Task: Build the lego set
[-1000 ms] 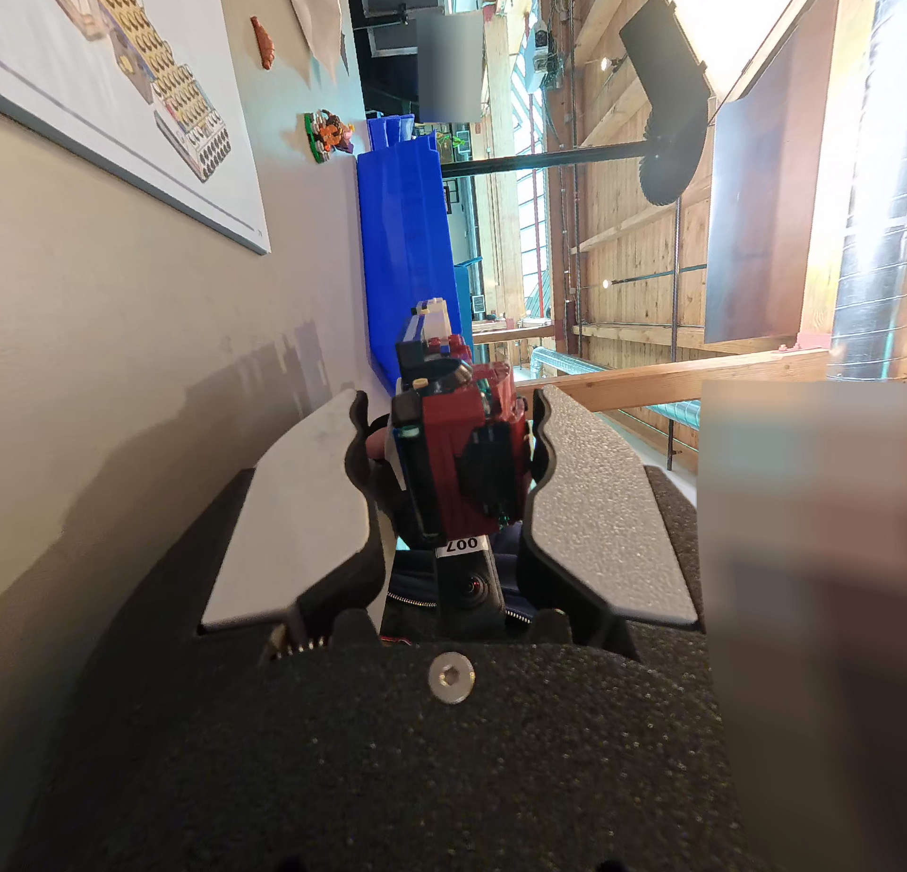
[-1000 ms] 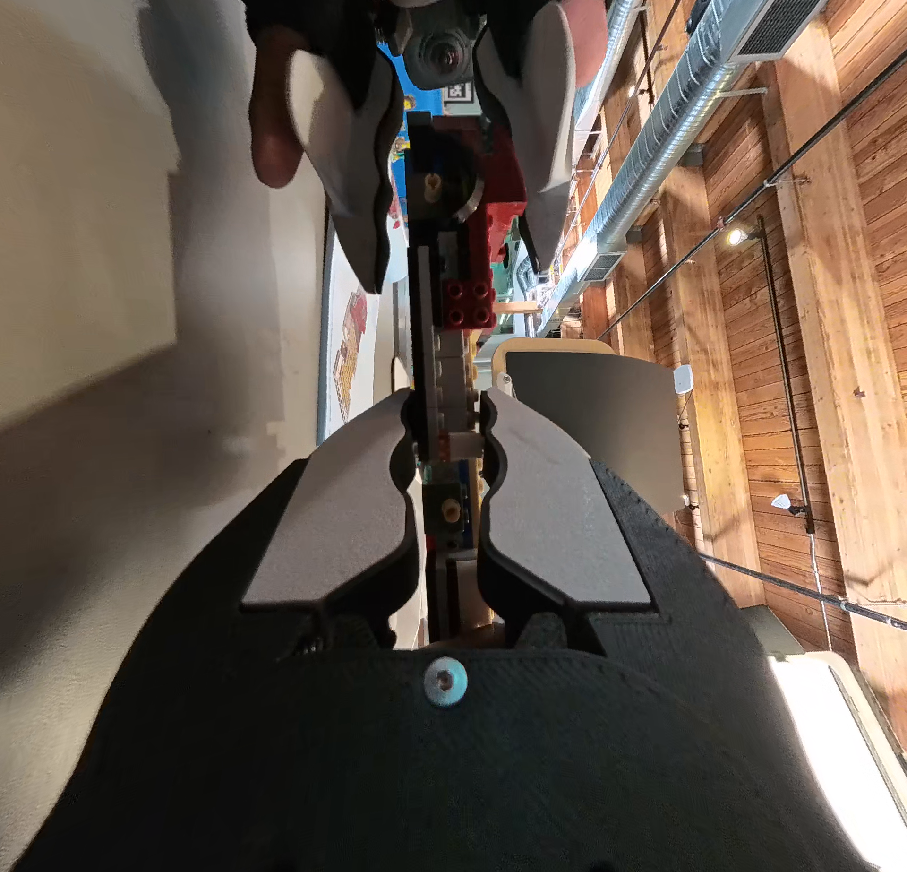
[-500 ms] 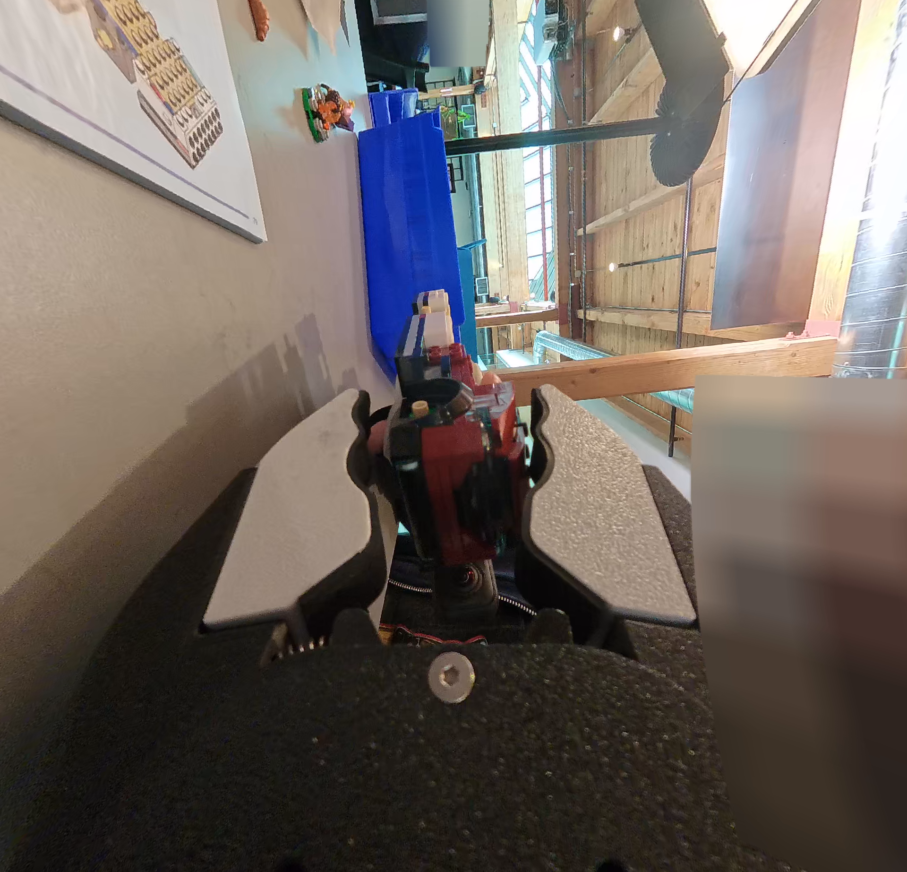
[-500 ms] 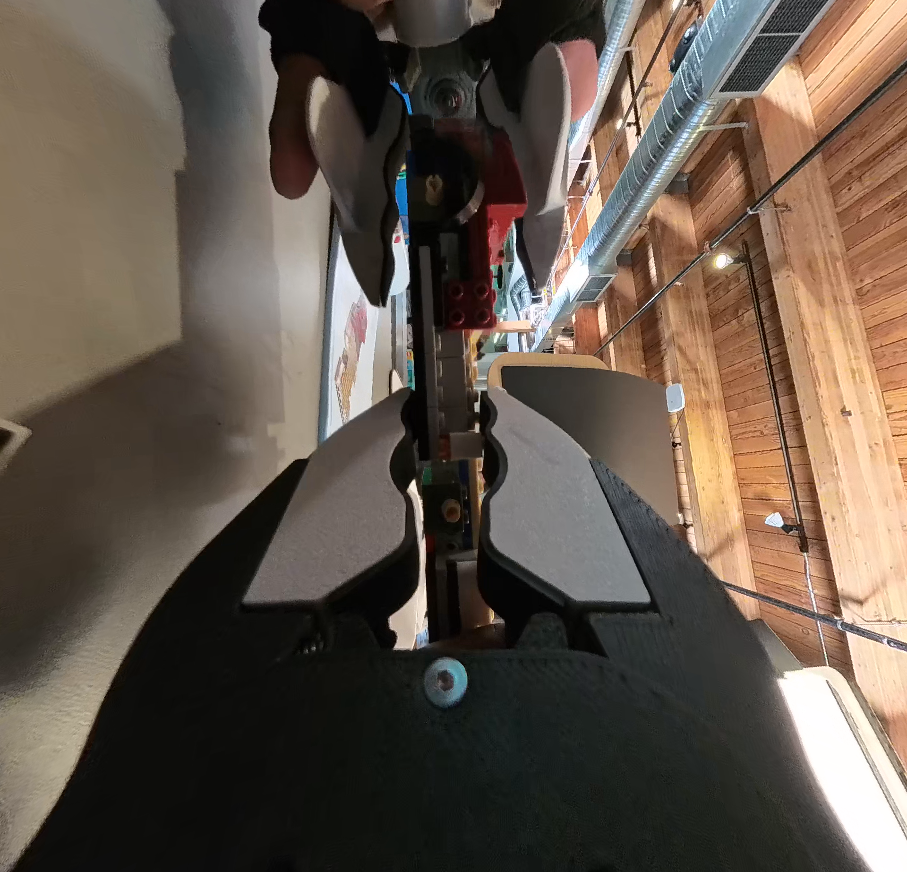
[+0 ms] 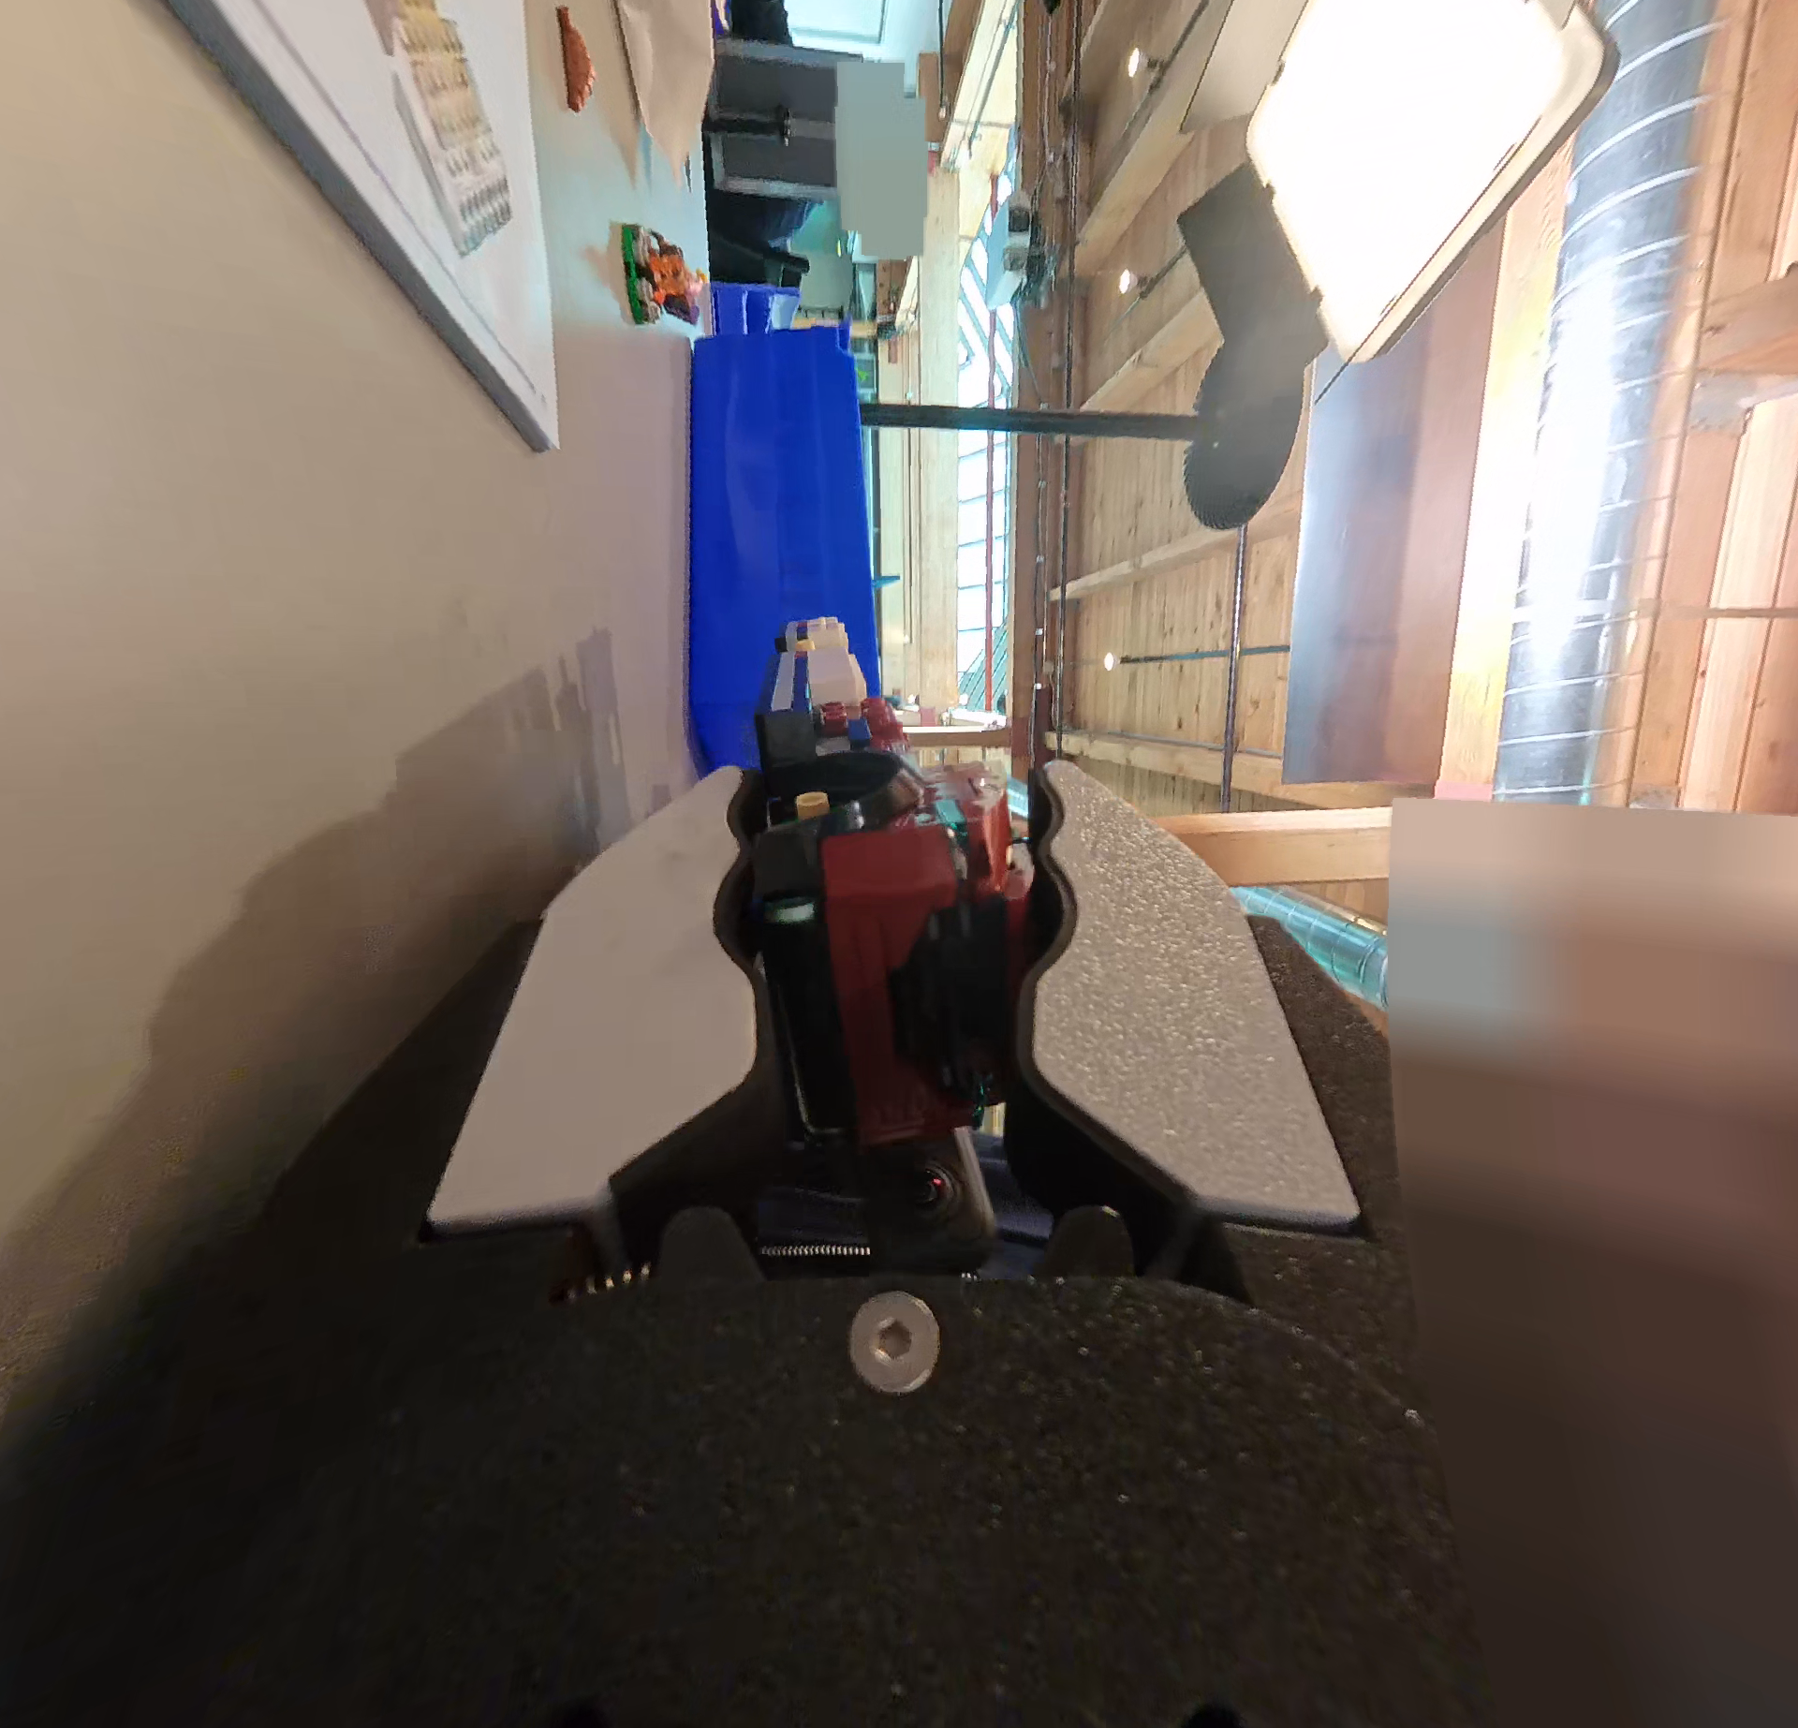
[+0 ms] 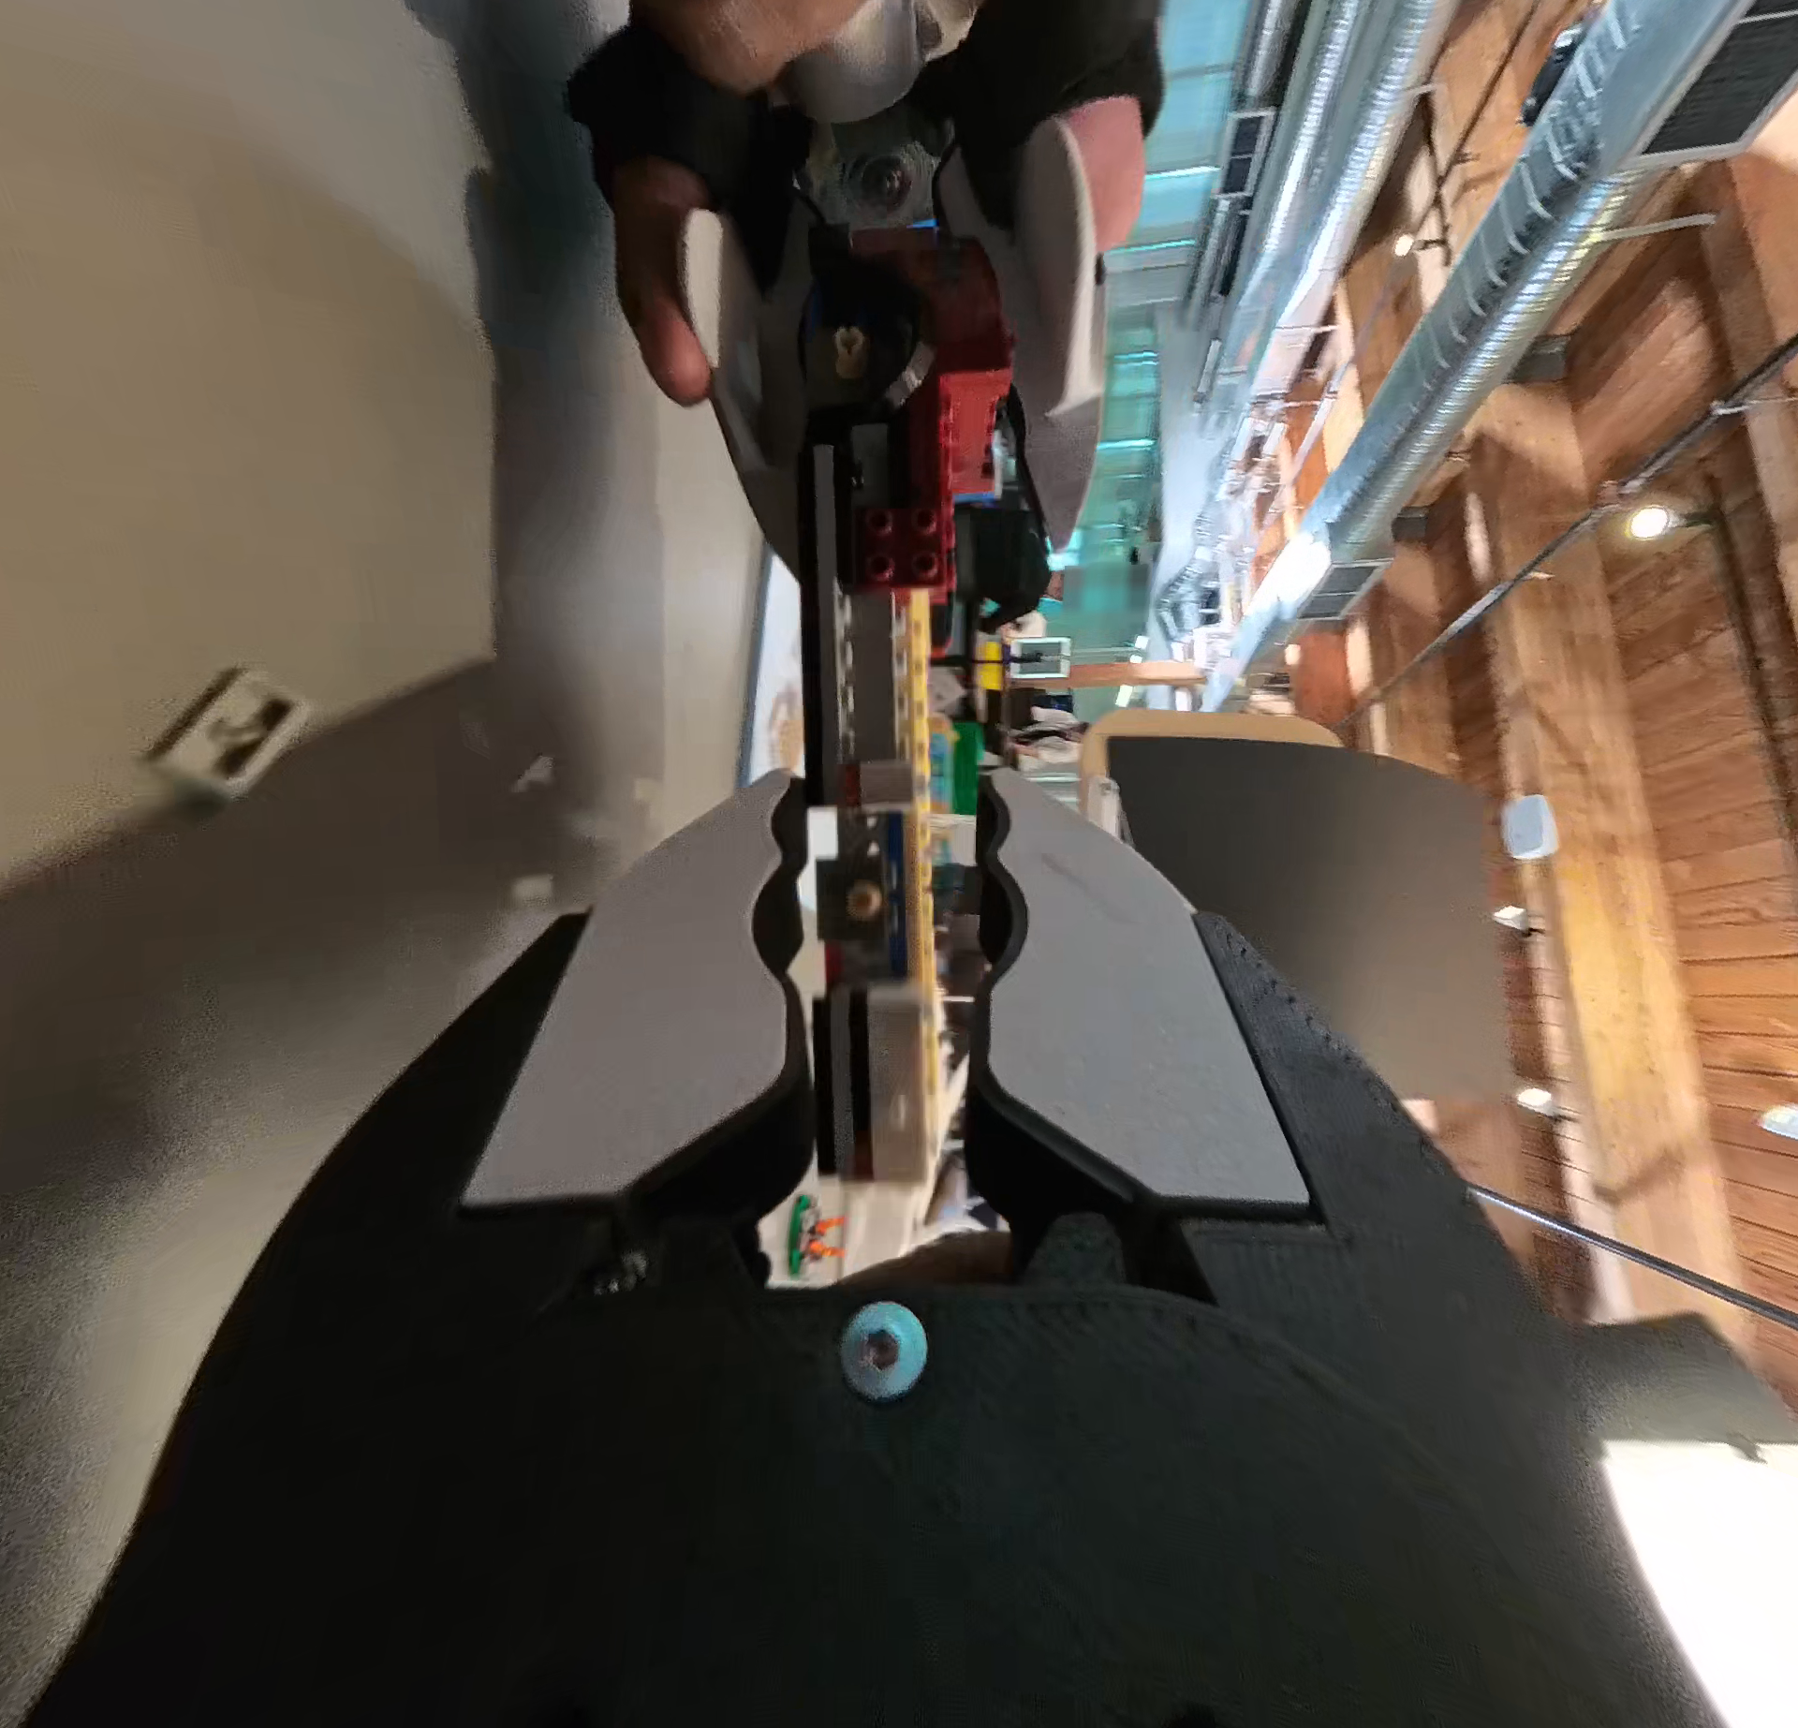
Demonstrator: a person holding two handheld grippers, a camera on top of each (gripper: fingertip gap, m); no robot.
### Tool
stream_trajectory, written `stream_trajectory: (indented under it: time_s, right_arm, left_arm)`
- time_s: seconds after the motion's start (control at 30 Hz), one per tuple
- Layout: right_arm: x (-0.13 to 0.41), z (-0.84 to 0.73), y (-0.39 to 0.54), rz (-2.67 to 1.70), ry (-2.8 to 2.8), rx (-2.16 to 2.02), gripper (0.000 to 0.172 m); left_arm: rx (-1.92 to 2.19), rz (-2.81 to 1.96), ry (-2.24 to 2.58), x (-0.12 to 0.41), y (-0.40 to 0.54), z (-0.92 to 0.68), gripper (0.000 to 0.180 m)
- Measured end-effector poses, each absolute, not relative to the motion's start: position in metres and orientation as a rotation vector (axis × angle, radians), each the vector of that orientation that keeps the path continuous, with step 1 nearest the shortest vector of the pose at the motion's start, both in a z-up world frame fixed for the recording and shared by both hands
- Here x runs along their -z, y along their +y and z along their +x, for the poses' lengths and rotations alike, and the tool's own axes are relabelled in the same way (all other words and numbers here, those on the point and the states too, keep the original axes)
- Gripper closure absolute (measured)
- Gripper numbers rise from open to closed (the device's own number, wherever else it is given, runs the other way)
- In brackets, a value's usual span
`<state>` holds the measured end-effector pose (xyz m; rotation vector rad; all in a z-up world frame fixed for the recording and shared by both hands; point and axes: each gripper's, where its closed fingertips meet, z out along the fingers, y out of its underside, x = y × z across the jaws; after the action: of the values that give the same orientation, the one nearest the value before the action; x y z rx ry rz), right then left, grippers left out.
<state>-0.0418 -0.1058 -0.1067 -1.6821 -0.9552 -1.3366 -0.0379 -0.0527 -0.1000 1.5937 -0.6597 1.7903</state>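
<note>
Each tool has a black, grainy printed body with two flat grey fingers whose inner edges are wavy and black-lined. On the left tool [image 5: 887, 796] a silver hex screw [image 5: 893, 1340] sits behind the fingers [image 5: 623, 1000]; on the right tool [image 6: 887, 806] the screw [image 6: 883, 1348] looks bluish. A small spring [image 5: 812, 1250] shows at the left tool's base.

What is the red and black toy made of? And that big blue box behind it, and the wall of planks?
The toy brick model looks like hard, slightly shiny plastic: it has round studs and snapped-together blocks. The blue box also seems to be plastic, smooth and evenly coloured with moulded ridges. The plank wall looks like bare wood, with grain and board seams showing.
</note>
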Motion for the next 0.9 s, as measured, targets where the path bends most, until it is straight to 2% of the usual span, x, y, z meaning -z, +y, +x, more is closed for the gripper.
stream_trajectory:
  time_s: [0.27,0.37,0.57,0.7,0.77,0.9]
  right_arm:
    - [0.151,-0.082,-0.152,-2.284,-0.513,0.301,0.148]
    - [0.164,-0.088,-0.153,-2.440,-0.264,0.065,0.155]
    - [0.171,-0.097,-0.141,-2.445,0.034,-0.051,0.149]
    - [0.176,-0.095,-0.137,-2.452,0.053,0.026,0.163]
    - [0.174,-0.096,-0.136,-2.453,0.030,0.044,0.163]
    - [0.133,-0.085,-0.132,-2.285,0.001,0.185,0.163]
  left_arm:
    - [-1.911,1.720,-0.582,0.103,-0.033,-0.038,0.128]
    - [-1.950,1.727,-0.557,0.100,-0.030,-0.039,0.128]
    - [-1.995,1.736,-0.532,0.100,-0.029,-0.045,0.128]
    - [-2.002,1.751,-0.554,0.103,-0.029,-0.046,0.128]
    - [-2.006,1.756,-0.561,0.103,-0.028,-0.045,0.128]
    - [-2.008,1.758,-0.571,0.106,-0.029,-0.044,0.128]
